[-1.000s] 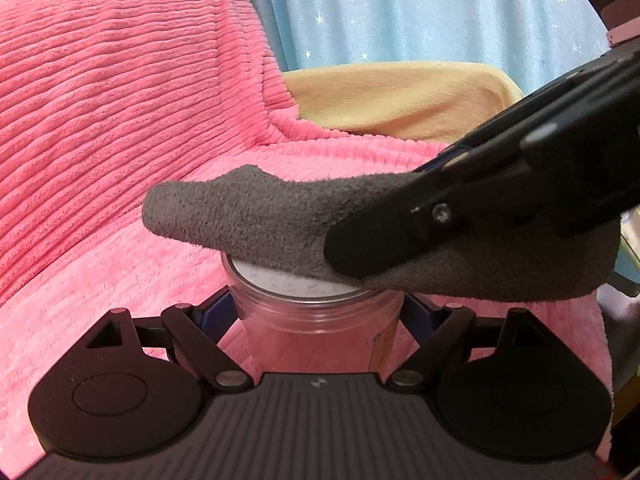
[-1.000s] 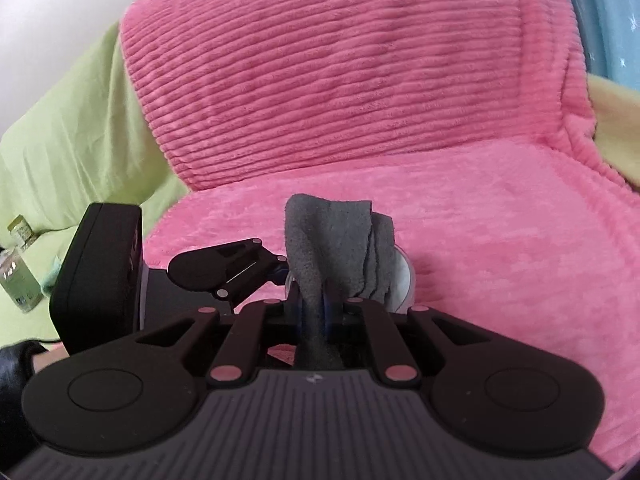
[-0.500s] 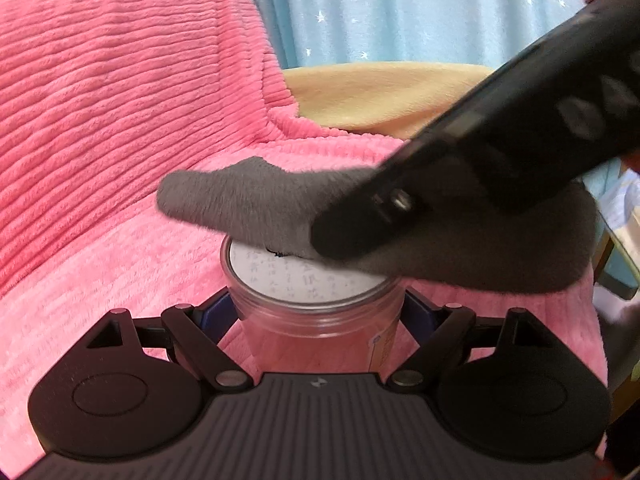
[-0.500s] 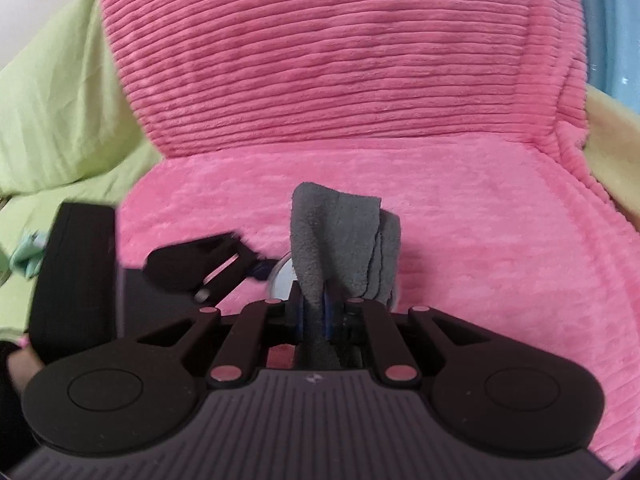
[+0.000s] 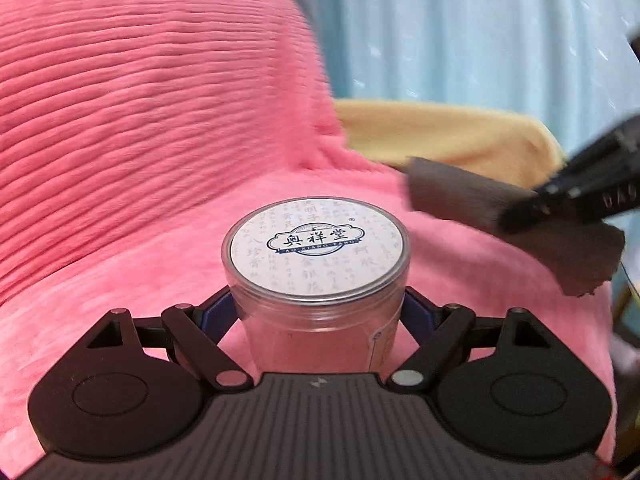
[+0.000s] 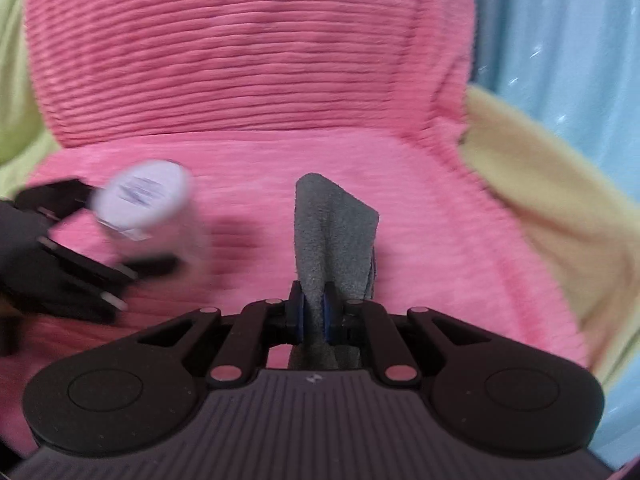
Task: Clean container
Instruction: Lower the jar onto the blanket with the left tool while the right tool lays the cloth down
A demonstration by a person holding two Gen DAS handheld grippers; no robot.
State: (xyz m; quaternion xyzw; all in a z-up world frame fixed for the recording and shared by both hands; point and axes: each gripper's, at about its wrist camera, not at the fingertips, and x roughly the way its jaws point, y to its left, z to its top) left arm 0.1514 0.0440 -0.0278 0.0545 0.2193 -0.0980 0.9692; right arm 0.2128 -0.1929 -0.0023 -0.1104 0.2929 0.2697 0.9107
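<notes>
While the clear container (image 5: 316,280) sits clamped in the left tongs (image 5: 320,312) above the pink blanket (image 5: 140,160), the grey cloth (image 5: 520,216) hangs clear of it.

Left tongs closed on the container body; right tongs (image 6: 314,316) pinching the cloth; lid (image 5: 316,250) looks wiped, walls judged outstanding; left view alone reads the lid label sharply; right view alone shows the pads biting cloth, container (image 6: 144,200) blurred.

Both wrist views close, sharing pink blanket (image 5: 160,140)
</notes>
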